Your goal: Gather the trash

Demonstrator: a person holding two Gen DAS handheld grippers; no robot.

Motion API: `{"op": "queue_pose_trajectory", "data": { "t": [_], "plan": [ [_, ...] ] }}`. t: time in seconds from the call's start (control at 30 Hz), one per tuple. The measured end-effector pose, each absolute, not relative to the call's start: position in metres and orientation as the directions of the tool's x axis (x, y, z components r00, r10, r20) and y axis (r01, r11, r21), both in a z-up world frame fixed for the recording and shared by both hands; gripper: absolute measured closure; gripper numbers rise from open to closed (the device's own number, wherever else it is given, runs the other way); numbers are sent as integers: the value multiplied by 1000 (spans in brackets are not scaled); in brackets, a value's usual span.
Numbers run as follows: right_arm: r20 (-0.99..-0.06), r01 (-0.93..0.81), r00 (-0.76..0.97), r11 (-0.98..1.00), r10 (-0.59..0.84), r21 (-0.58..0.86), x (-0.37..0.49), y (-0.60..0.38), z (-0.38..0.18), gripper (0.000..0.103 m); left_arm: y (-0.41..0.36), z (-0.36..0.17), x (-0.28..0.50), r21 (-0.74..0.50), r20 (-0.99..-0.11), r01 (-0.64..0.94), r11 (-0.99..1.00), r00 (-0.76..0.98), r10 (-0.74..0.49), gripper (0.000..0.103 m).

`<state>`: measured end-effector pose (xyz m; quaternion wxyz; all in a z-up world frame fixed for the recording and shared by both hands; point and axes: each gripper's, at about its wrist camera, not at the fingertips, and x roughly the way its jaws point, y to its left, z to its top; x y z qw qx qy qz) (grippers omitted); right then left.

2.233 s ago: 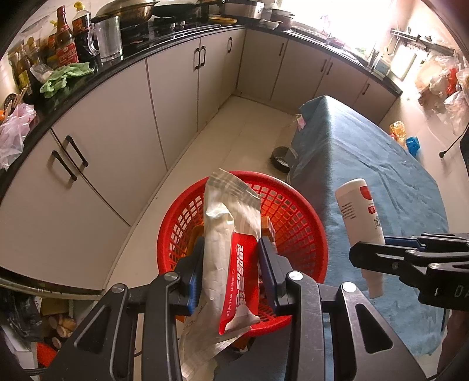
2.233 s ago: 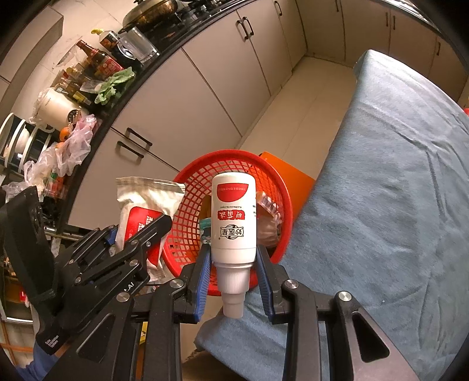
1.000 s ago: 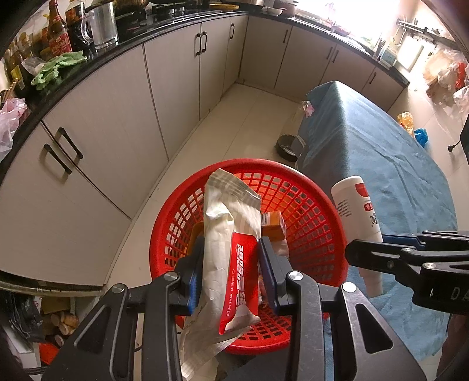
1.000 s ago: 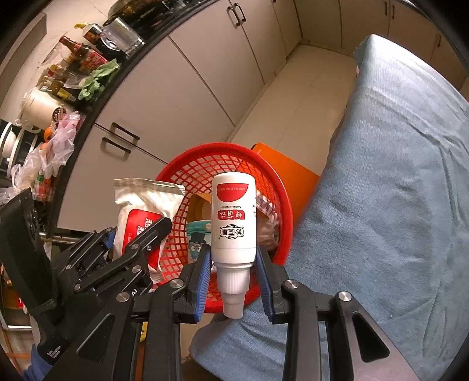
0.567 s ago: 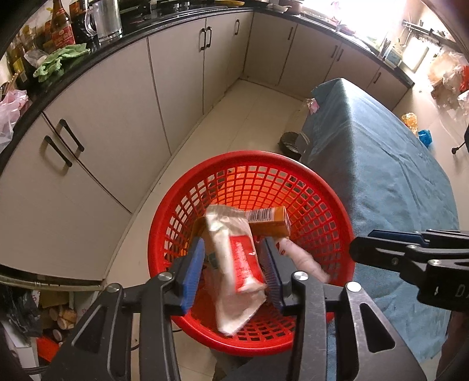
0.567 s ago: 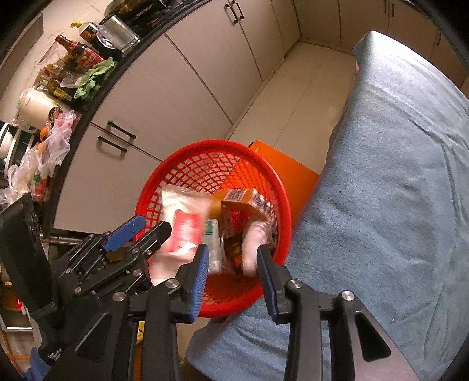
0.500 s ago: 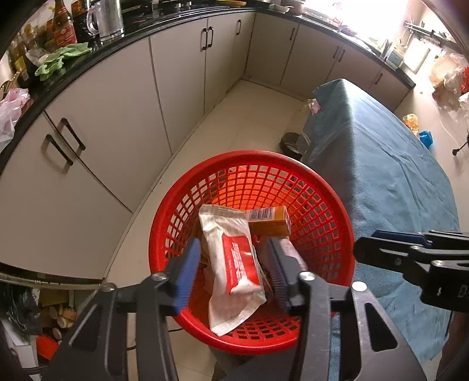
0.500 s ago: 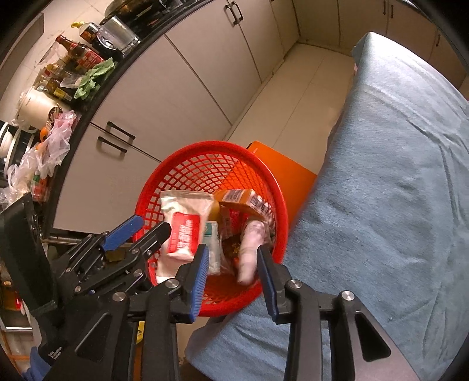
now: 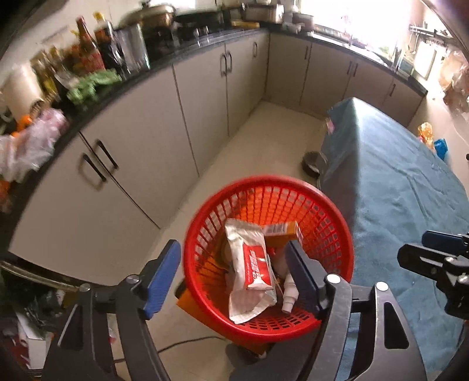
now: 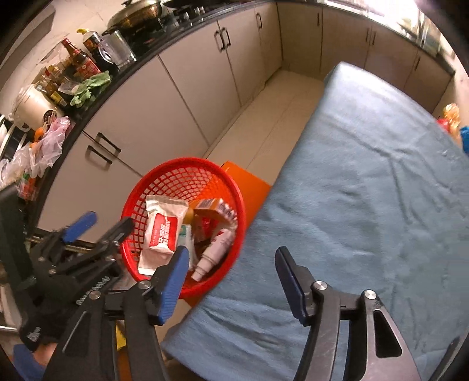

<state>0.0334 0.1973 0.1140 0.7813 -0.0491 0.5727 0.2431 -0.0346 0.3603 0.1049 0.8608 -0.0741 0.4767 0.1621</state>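
A red mesh basket (image 9: 337, 231) stands on an orange stool beside the table; it also shows in the right wrist view (image 10: 234, 199). In it lie a white and red wrapper (image 9: 252, 269), a white bottle (image 9: 288, 296) and an orange box (image 9: 283, 228). The wrapper (image 10: 162, 231), bottle (image 10: 215, 249) and box (image 10: 209, 206) show in the right wrist view too. My left gripper (image 9: 234, 272) is open and empty above the basket. My right gripper (image 10: 231, 275) is open and empty over the table's edge, right of the basket.
A table under a blue cloth (image 10: 366, 187) fills the right side. Grey cabinets (image 9: 140, 152) under a black counter with bottles and a pot (image 9: 152, 26) run along the left and back. A dark round object (image 9: 312, 161) lies on the floor.
Both grippers let go of their loads: the wrapper and the bottle dropped into the basket. Both jaws then opened wide and the grippers drew back from the basket.
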Motion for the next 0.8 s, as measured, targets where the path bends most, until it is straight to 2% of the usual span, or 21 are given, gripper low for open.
{"op": "queue_pose_trajectory", "data": {
  "t": [0.07, 0.13, 0.2, 0.47, 0.6, 0.8],
  "plan": [
    [-910, -457, 279, 876, 305, 153, 24, 193, 126, 33, 356, 121, -43, 42, -827, -363, 931, 510, 237, 22],
    [-899, -469, 323, 875, 297, 120, 15, 187, 137, 31, 353, 135, -50, 52, -809, -379, 924, 527, 262, 21],
    [-884, -476, 370, 875, 285, 83, 6, 183, 147, 29, 349, 147, -57, 60, -796, -392, 918, 536, 281, 14],
    [-822, -490, 504, 872, 265, -19, -23, 159, 178, 23, 326, 175, -84, 116, -769, -410, 905, 539, 343, 13],
    [-795, -510, 545, 858, 266, -63, -36, 158, 189, 22, 316, 179, -92, 198, -762, -426, 883, 499, 412, 13],
    [-774, -522, 571, 848, 271, -88, -46, 155, 197, 20, 313, 184, -95, 213, -774, -448, 868, 465, 430, 13]
  ]
}}
